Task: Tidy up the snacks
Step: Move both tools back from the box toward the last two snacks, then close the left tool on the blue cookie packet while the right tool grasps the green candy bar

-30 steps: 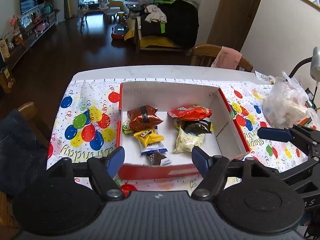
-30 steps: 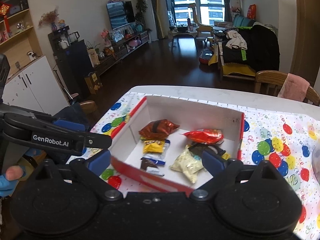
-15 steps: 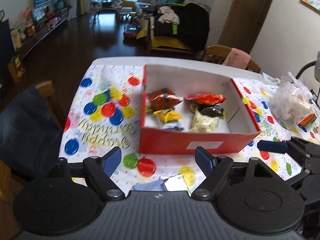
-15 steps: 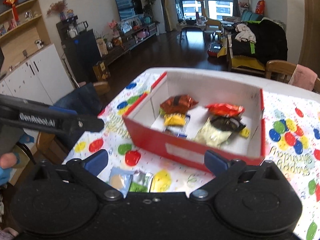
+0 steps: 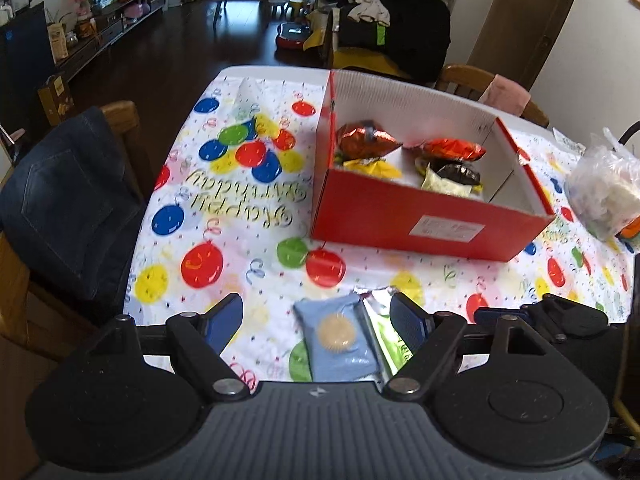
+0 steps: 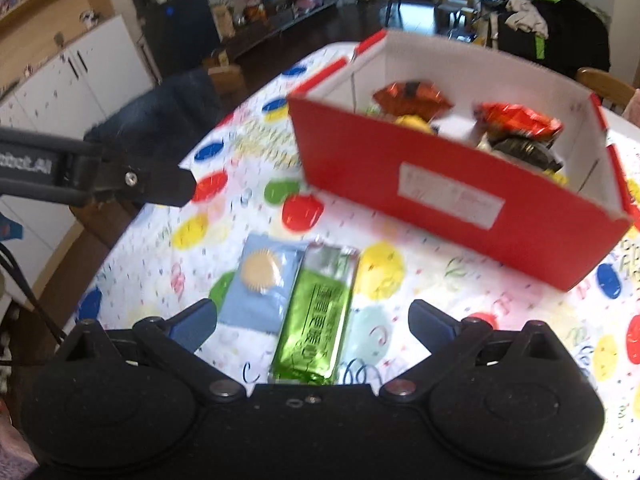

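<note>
Balloon-print tablecloth (image 5: 224, 216) lay bare before your red cardboard box (image 5: 420, 216), 2 flat foil packets, blue packet (image 6: 260, 284) and green packet (image 6: 316, 320), touching near its front edge, your left gripper (image 5: 316, 320) and right gripper (image 6: 312, 320) both spread, grasping nothing.

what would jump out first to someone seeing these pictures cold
The red cardboard box stands open on the balloon-print birthday tablecloth, with bright snack packets piled inside. In front of it, two packets lie side by side on the cloth: a light blue biscuit packet and a shiny green wrapper. Both lie just ahead of the open left tool and right tool.
</note>
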{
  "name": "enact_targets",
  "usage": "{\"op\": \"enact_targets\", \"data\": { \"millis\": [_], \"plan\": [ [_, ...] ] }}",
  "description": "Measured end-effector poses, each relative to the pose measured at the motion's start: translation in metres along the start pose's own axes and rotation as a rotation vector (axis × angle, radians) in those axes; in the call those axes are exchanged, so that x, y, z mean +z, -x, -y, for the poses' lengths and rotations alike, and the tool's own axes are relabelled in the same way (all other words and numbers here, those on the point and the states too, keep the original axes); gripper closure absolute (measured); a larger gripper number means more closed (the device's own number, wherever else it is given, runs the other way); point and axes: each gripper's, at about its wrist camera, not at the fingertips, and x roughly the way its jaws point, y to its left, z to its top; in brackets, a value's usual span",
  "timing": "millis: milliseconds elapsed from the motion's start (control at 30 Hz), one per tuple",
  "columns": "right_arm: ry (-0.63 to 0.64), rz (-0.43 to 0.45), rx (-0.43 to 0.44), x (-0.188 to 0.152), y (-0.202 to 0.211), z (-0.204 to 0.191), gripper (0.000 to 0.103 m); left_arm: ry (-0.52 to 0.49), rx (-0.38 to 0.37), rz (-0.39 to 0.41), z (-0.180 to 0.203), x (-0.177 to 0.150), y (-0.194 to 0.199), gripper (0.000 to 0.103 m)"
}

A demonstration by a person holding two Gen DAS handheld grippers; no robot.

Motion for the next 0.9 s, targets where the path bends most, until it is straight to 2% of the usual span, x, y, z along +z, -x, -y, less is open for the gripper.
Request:
{"op": "enact_targets", "data": {
  "millis": [200,433,633,800,900],
  "plan": [
    [0.046,-0.077,-0.028,-0.004,-0.025,-0.006,0.010,0.059,0.012,-0.041,-0.010,-0.007,-0.011,0.023],
    [0.135,-0.113,-0.060,-0.004,-0.041,-0.014,0.023,0.092,0.026,-0.083,-0.015,-0.009,-0.026,0.023],
    [0.135,-0.130,-0.072,-0.004,-0.048,-0.012,0.035,0.085,0.034,-0.117,-0.010,-0.008,-0.038,0.023],
    [0.138,-0.132,-0.081,-0.006,-0.050,-0.006,0.041,0.079,0.018,-0.175,-0.003,-0.004,-0.052,0.023],
    [0.128,-0.128,-0.085,-0.003,-0.048,0.000,0.050,0.079,0.024,-0.207,0.002,-0.001,-0.063,0.023]
  ]
}}
